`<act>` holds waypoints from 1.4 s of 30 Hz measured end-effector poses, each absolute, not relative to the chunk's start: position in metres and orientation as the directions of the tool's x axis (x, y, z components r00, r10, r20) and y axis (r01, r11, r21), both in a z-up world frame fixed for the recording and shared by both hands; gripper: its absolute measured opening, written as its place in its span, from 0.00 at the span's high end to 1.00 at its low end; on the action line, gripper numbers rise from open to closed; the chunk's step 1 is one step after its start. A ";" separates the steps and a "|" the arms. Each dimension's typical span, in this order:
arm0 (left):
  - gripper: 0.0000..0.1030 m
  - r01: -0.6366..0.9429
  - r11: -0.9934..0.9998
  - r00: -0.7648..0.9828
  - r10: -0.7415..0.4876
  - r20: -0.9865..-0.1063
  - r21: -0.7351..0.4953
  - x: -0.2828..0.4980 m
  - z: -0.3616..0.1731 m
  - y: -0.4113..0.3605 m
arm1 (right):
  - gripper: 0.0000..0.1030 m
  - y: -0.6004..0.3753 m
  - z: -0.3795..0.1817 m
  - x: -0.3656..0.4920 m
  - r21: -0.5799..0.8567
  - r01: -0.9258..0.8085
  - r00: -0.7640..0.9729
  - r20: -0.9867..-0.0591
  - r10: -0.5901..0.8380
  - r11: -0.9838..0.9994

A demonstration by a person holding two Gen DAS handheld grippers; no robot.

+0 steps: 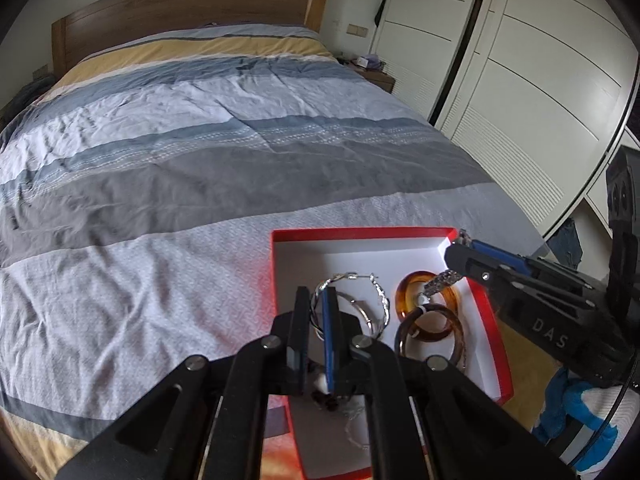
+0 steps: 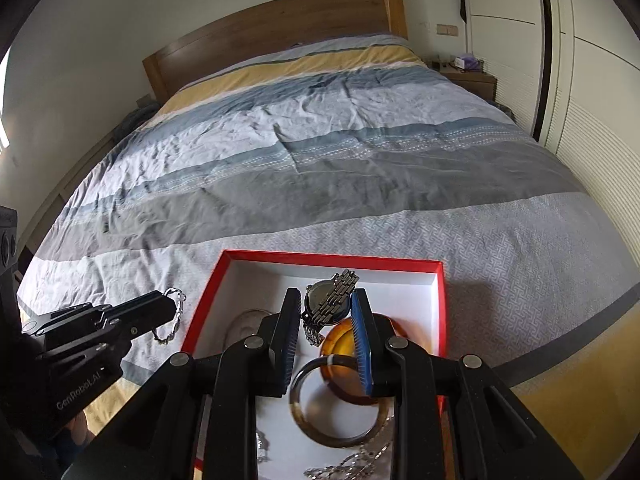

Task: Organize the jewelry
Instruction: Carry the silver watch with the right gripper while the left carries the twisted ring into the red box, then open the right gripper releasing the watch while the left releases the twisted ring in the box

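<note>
A red box with a white inside [image 1: 360, 234] [image 2: 332, 258] lies on the bed's near end. My left gripper [image 1: 316, 294] [image 2: 172, 300] is shut on a twisted silver hoop [image 1: 319, 308] [image 2: 176, 312]; in the right wrist view it hangs just left of the box, over the bedspread. My right gripper [image 2: 327, 296] [image 1: 458, 246] is shut on a silver watch [image 2: 320, 302], whose metal band [image 1: 442, 282] dangles above the box's far right part. In the box lie an amber bangle [image 1: 404, 292] [image 2: 344, 344], a dark brown bangle [image 1: 452, 320] [image 2: 304, 412] and a silver hoop [image 1: 366, 316].
The striped grey, blue and yellow duvet [image 1: 200, 160] stretches away to a wooden headboard [image 1: 180, 8]. White wardrobe doors [image 1: 520, 80] line the right side, with a nightstand [image 2: 472, 76] beyond. Thin silver chains [image 2: 352, 464] lie in the box's near part.
</note>
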State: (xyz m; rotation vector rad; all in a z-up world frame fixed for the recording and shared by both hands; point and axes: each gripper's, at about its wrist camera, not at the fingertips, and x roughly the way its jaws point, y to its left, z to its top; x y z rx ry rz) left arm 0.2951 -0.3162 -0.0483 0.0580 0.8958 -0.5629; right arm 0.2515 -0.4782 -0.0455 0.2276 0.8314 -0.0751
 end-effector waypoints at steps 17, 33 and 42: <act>0.95 0.466 0.872 0.447 -0.379 -0.810 -0.151 0.335 -0.104 -0.362 | 0.75 -0.506 -0.098 0.288 0.184 0.183 0.609 -0.792 0.035 0.966; 0.93 0.425 0.887 0.405 -0.362 -0.840 -0.178 0.346 -0.114 -0.358 | 0.75 -0.507 -0.096 0.289 0.166 0.207 0.587 -0.809 0.014 0.964; 0.88 0.430 0.886 0.442 -0.375 -0.815 -0.174 0.320 -0.084 -0.333 | 0.74 -0.506 -0.066 0.254 0.166 0.225 0.616 -0.788 -0.008 0.960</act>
